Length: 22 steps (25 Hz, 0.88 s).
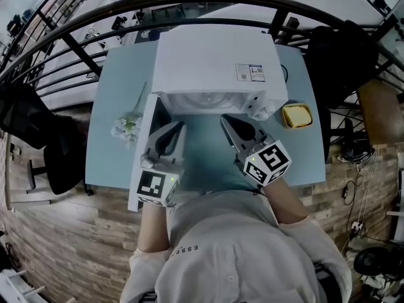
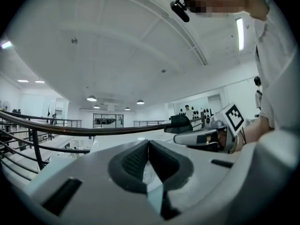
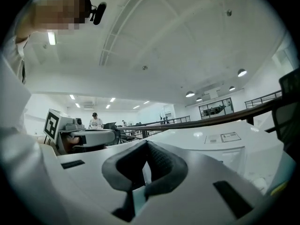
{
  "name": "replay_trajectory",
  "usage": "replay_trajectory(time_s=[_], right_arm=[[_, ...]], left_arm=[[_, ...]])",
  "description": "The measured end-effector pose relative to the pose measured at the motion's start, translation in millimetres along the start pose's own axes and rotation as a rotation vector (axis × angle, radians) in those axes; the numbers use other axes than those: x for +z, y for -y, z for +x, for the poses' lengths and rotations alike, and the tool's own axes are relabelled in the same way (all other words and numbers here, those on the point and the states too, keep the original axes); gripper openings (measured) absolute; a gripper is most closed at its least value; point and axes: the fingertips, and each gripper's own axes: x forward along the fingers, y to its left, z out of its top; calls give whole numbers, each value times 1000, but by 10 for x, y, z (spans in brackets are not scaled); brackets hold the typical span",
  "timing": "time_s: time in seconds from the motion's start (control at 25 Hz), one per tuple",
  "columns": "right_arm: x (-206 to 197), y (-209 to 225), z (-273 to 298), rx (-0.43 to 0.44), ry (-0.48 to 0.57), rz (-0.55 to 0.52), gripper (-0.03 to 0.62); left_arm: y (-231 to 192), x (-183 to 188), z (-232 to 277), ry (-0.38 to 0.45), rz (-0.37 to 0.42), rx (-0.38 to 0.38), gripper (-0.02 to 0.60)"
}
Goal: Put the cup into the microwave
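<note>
Cup is in neither claw: the left gripper (image 2: 149, 144) and right gripper (image 3: 146, 144) both have jaws pressed together on nothing, side by side over the table (image 1: 120, 87). Straight ahead gapes the microwave (image 1: 214, 62), its door (image 1: 142, 150) swung left. A pale round shape (image 1: 201, 103) inside may be the cup, slightly nearer the right gripper, though I cannot confirm it.

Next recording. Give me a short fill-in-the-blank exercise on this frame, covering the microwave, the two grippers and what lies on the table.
1. The door of the microwave stands ____.
2. The left gripper and the right gripper both have their jaws ____, with nothing between them.
3. In the head view, the yellow object lies on the table to the ____ of the microwave.

Missing words: open; shut; right
</note>
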Motion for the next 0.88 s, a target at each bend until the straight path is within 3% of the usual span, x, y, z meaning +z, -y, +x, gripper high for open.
replay_trajectory(time_s=[0.52,0.88], right_arm=[[94,-191,-12,17,-11,-62,15],[41,-192,33,22,-14,-16,15]], left_arm=[[-53,112,-108,-12,4,-2,3],[-33,77,-127,-26,11,2,3]])
